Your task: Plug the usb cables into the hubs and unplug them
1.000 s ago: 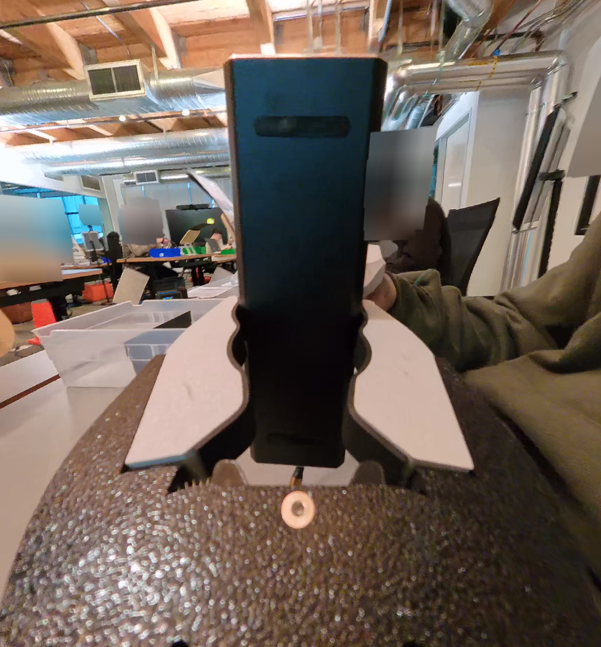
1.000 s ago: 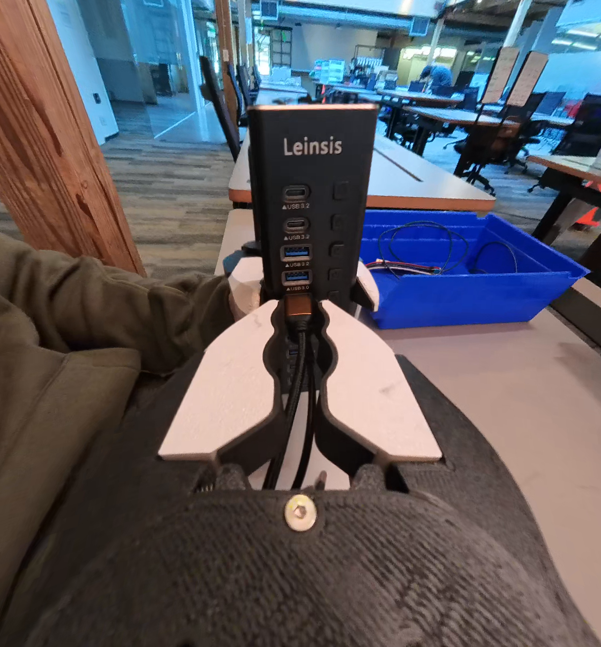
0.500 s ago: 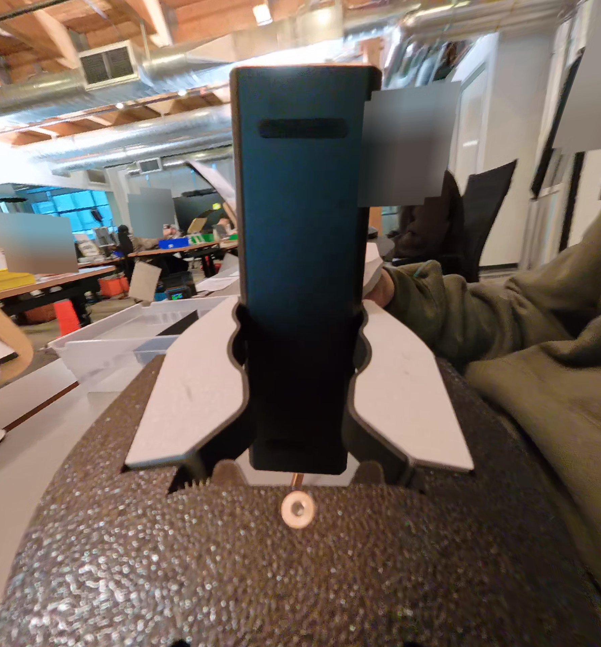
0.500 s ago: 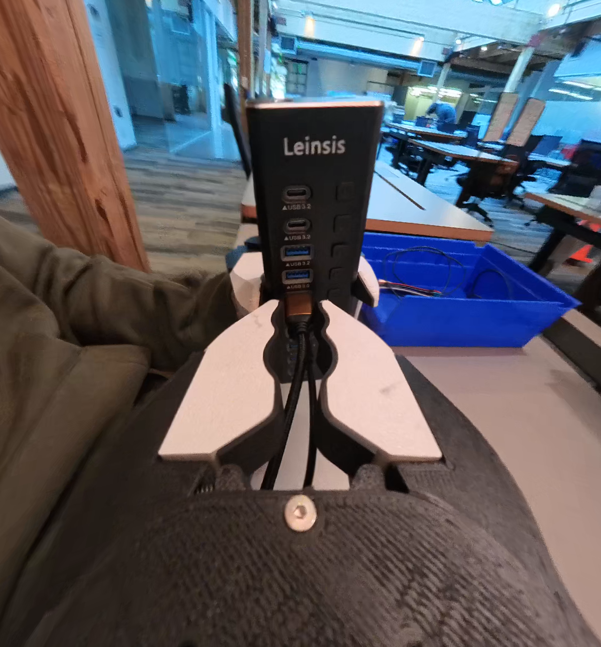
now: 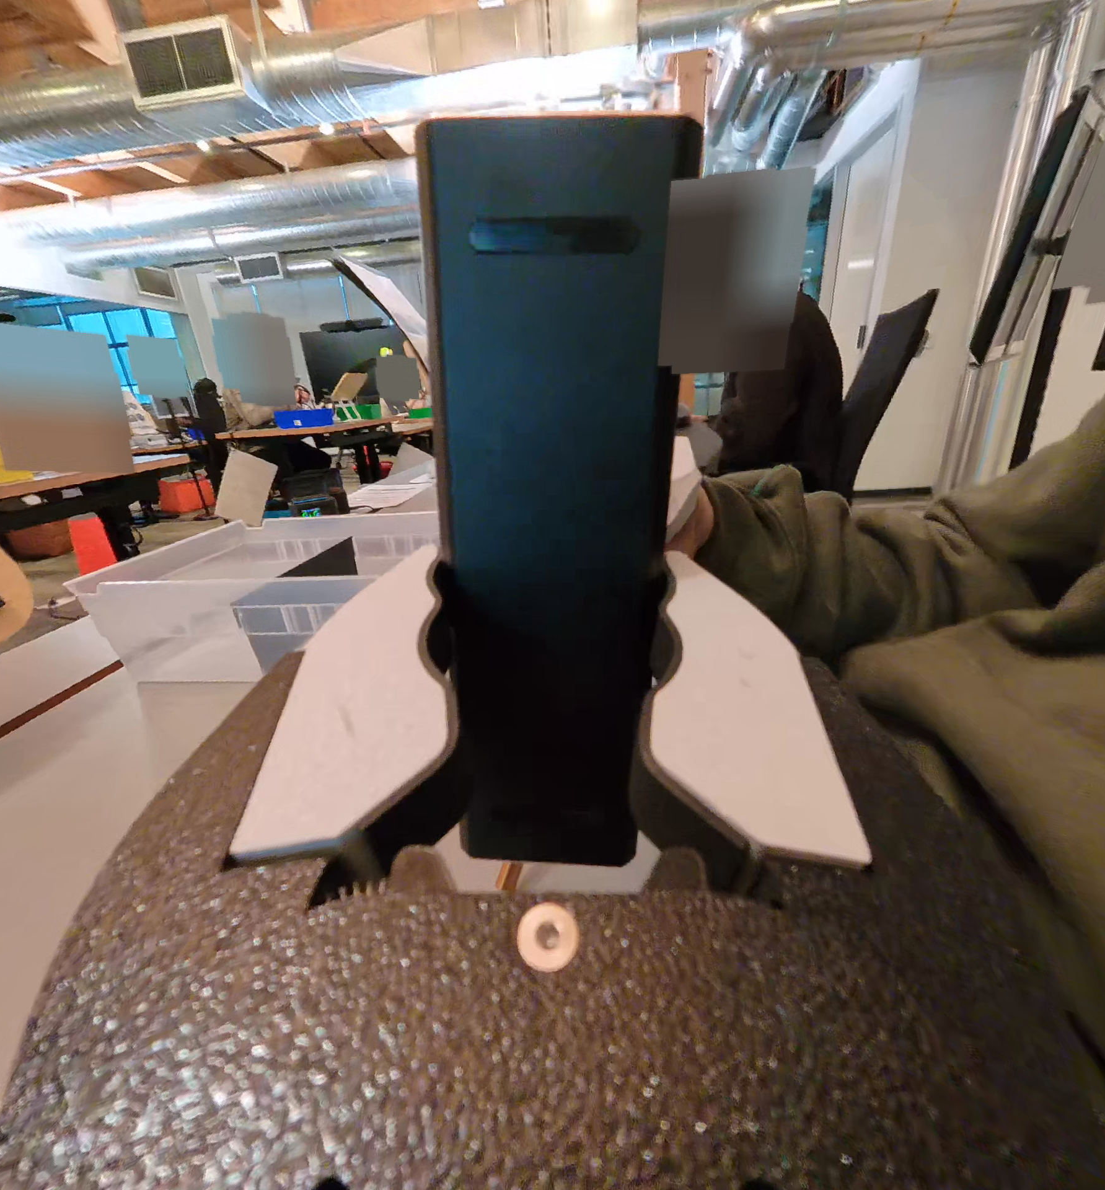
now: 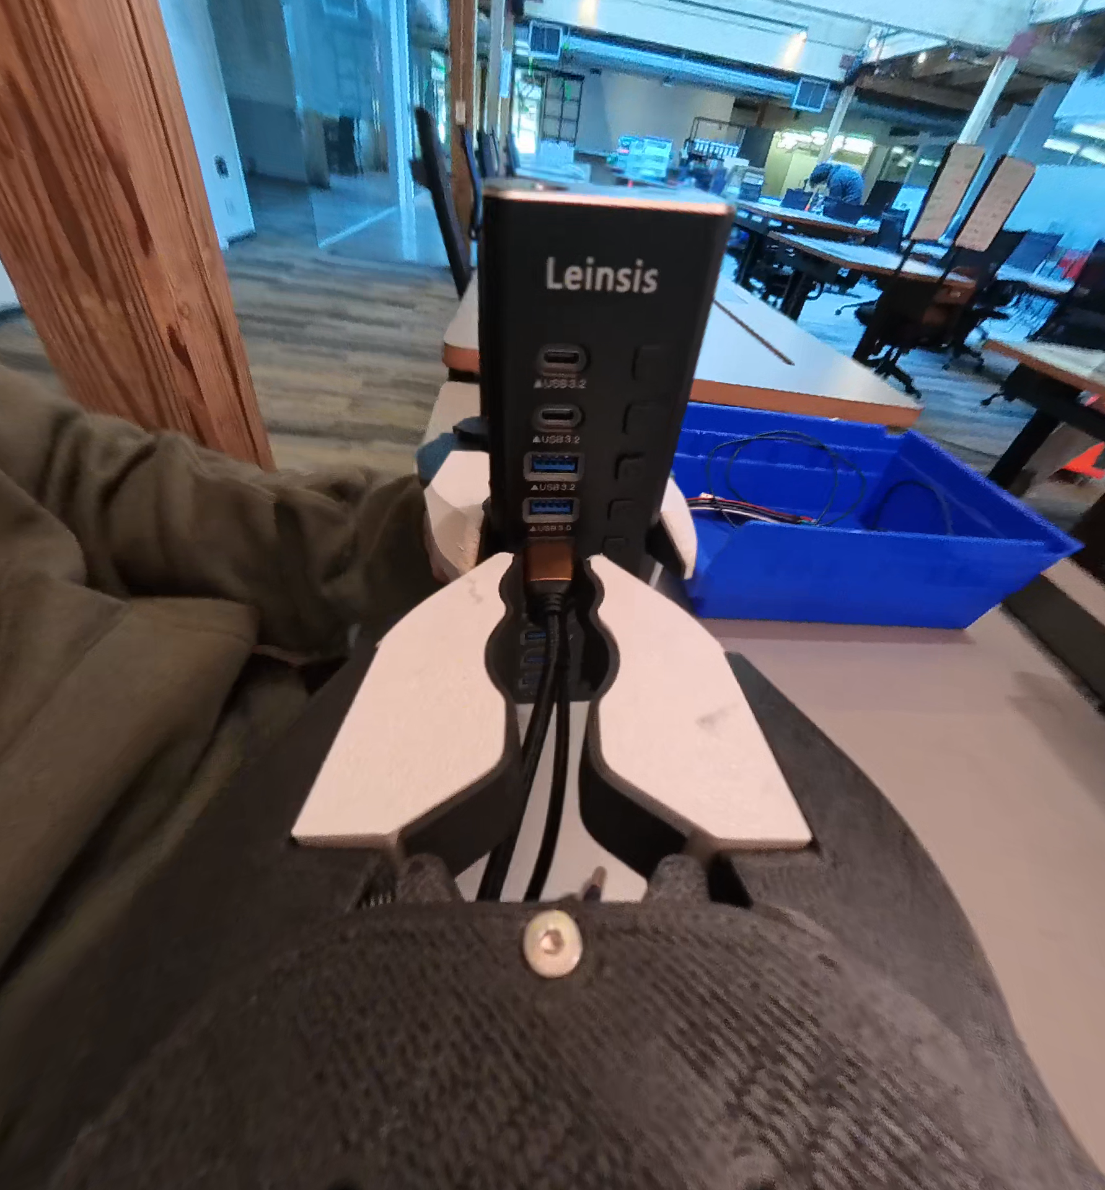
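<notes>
My left gripper (image 5: 549,579) is shut on the lower part of a black USB hub (image 5: 549,418) and holds it upright above the table, with its plain back toward this camera. In the right wrist view the hub's port face (image 6: 601,322) shows, gripped from behind by the left gripper's white fingers (image 6: 453,515). My right gripper (image 6: 546,566) is shut on a copper-coloured USB plug (image 6: 546,560), which sits against the hub just below the two blue ports. Its black cable (image 6: 546,740) runs back between my fingers. I cannot tell how deep the plug sits.
A blue bin (image 6: 859,566) with thin wires stands on the grey table (image 6: 923,740) right of the hub. Clear plastic bins (image 5: 215,599) stand on the table left of the left gripper. A wooden post (image 6: 99,225) rises at the left. Olive sleeves (image 5: 923,612) fill one side of each view. The grippers are tip to tip, or close to it.
Both grippers have shifted and tilted slightly together, so the background has moved. The hub and the plug keep their places between the fingers.
</notes>
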